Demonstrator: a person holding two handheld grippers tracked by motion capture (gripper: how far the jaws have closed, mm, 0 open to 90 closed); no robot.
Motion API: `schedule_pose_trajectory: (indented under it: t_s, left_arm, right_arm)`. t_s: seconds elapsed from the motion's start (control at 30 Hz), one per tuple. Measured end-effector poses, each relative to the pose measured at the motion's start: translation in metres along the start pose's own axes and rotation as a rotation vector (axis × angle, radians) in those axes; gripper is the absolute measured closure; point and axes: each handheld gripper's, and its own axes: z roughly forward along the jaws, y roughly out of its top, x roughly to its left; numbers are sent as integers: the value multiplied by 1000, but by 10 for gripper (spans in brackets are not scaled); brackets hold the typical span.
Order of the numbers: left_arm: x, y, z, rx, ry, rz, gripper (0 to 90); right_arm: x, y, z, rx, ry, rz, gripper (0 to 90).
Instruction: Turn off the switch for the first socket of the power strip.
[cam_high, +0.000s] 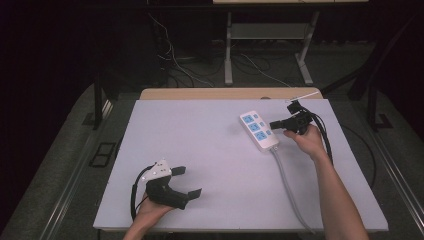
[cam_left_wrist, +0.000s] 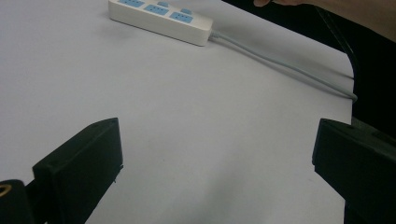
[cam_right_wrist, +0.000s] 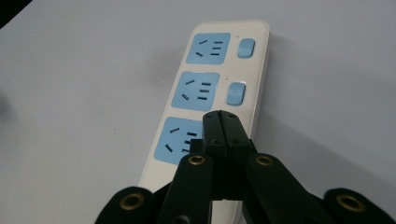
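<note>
A white power strip (cam_high: 258, 130) with three blue sockets and blue switches lies at the right of the white table; its grey cable (cam_high: 290, 185) runs to the front edge. My right gripper (cam_high: 273, 125) is shut, jaws pressed together with nothing between them, tips just over the strip's nearest socket and switch. In the right gripper view the shut jaws of my right gripper (cam_right_wrist: 223, 117) cover the nearest switch of the strip (cam_right_wrist: 212, 88). My left gripper (cam_high: 187, 181) rests open near the front left. The left gripper view has the strip (cam_left_wrist: 161, 17) far ahead of the open left gripper (cam_left_wrist: 217, 140).
The white tabletop (cam_high: 200, 135) sits on a wooden board (cam_high: 225, 93). Beyond it stand a table frame (cam_high: 267, 40) and loose cables on the dark floor. The right gripper's black cable (cam_high: 327, 140) trails along the forearm.
</note>
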Motion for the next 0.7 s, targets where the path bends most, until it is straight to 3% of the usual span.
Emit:
schedule_pose_trajectory:
  t_s: [0.7]
  left_arm:
    - [-1, 0, -1, -2, -1, -1, 2]
  right_arm:
    - [11, 0, -33, -22, -17, 8, 900]
